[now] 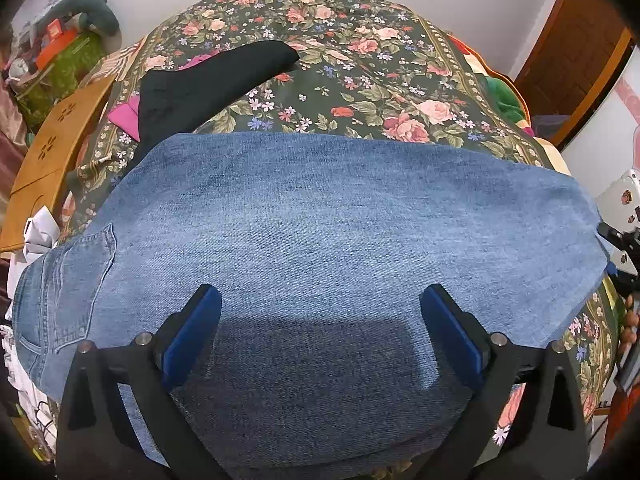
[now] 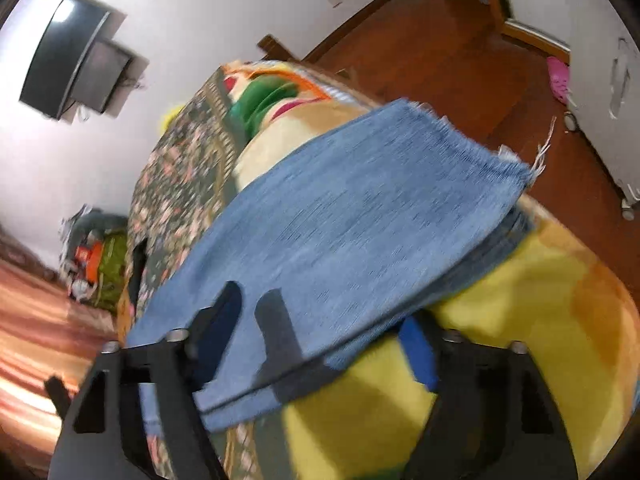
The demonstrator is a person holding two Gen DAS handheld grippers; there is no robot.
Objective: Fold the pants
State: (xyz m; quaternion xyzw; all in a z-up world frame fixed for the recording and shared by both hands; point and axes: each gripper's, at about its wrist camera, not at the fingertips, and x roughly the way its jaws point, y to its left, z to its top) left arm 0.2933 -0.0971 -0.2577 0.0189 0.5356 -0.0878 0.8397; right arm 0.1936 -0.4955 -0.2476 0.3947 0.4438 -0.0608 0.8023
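Note:
Blue denim jeans lie flat across a floral bedspread, waist and back pocket at the left, leg ends at the right. My left gripper is open and empty, fingers spread just above the denim near its front edge. In the right wrist view the frayed leg hems lie over the bed's side. My right gripper is open, its jaws astride the jeans' edge, one finger above the cloth and one finger below it. That view is blurred.
Black pants and a pink garment lie at the bed's far left. A wooden table stands left of the bed. A yellow and green blanket hangs on the bed's side. A wooden floor lies beyond.

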